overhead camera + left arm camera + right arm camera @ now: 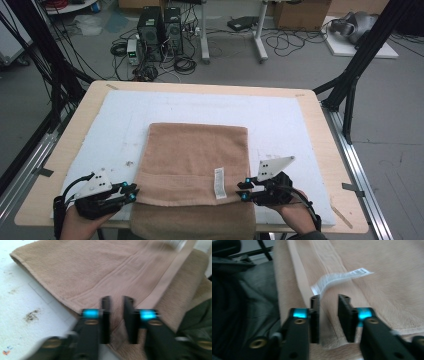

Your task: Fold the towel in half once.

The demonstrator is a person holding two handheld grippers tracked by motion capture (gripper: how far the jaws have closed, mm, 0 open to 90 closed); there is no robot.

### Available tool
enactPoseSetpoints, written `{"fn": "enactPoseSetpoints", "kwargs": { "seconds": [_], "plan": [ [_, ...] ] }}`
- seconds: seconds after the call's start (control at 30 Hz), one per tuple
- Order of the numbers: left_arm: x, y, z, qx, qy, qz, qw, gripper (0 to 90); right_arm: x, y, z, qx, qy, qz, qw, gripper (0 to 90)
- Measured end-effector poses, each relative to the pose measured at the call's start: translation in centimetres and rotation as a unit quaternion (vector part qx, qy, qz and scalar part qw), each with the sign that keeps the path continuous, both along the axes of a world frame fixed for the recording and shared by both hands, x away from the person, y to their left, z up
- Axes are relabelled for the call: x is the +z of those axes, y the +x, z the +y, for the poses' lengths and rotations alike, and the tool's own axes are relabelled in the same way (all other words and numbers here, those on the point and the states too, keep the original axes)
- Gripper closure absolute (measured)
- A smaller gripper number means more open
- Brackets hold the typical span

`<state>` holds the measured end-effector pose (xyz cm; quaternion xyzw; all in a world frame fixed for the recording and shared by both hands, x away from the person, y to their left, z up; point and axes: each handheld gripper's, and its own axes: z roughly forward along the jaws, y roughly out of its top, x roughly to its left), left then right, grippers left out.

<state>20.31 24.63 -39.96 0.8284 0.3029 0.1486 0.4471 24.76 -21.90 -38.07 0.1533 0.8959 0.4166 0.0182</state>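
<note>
Table edge hiding towel's (192, 165) overhang

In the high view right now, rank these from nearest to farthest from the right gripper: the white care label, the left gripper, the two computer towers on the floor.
From the right gripper:
1. White care label, just to its left on the brown towel.
2. Left gripper, across the towel at its opposite near corner.
3. Computer towers, on the floor beyond the table's far edge.

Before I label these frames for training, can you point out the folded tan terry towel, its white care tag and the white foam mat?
folded tan terry towel (197, 150): high view, middle of top layer.
white care tag (219, 183): high view, tag's centre.
white foam mat (280, 120): high view, bare part right of towel.
</note>
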Motion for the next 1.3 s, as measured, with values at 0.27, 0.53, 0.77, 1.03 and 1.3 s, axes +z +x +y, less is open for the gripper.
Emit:
{"fn": "enactPoseSetpoints", "kwargs": {
  "seconds": [0.27, 0.53, 0.77, 1.03, 1.3],
  "plan": [
    [0.3, 4.0, -0.1, 0.032, -0.002, -0.008, 0.9995, 50.7, -0.9, 4.2, -0.5, -0.059, -0.011, -0.012, 0.9982, 53.5],
    [0.4, 8.9, -0.8, 0.062, -0.008, -0.008, 0.9980, 45.2, -0.8, 10.3, -0.6, -0.123, -0.023, -0.016, 0.9920, 43.1],
    [-0.9, 12.3, -1.3, 0.070, 0.010, 0.006, 0.9975, 50.2, -2.0, 13.3, -0.9, -0.170, -0.045, -0.017, 0.9842, 37.9],
    [-3.6, 15.7, -1.0, 0.126, 0.005, 0.052, 0.9906, 45.8, -4.4, 15.6, -1.2, -0.199, -0.045, 0.000, 0.9790, 35.2],
    [-4.6, 16.4, -1.2, 0.105, 0.004, 0.073, 0.9918, 65.5, -5.9, 16.5, -1.0, -0.194, -0.049, 0.028, 0.9794, 55.3]
  ]
}}
